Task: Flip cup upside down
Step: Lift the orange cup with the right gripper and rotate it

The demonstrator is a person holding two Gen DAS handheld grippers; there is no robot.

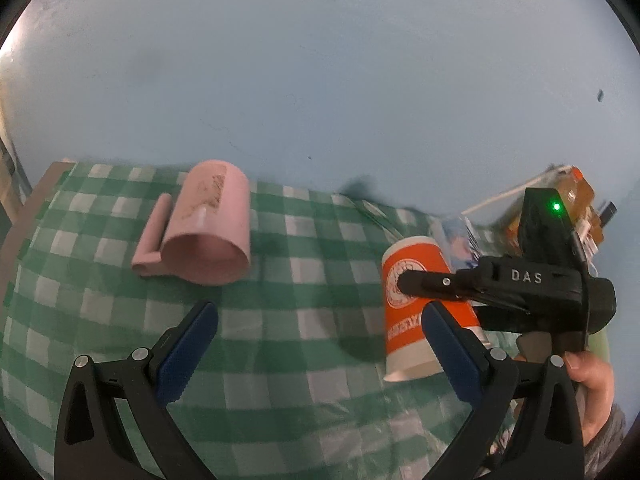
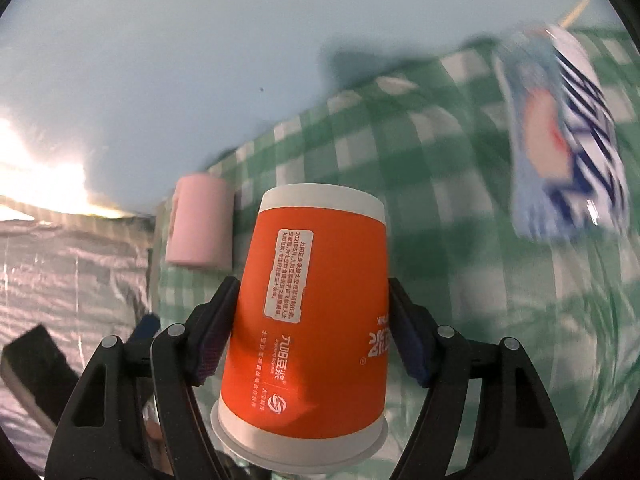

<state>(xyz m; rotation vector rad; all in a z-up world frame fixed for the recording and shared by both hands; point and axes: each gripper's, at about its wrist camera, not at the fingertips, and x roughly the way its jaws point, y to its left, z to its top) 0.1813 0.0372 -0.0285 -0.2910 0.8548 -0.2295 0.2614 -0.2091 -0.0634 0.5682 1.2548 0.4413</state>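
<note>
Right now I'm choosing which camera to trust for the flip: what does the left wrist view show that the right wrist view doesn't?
Only the left wrist view shows the open left gripper, the right gripper from outside, and the person's hand.

Only the right wrist view shows the white label on the orange paper cup and both pads on its sides.

Both show that cup, the pink plastic mug on its side, and the green checked tablecloth.

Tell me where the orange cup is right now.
The orange cup sits between the right gripper's fingers, wide rim down over the green checked cloth, right of the pink mug lying on its side.
</note>
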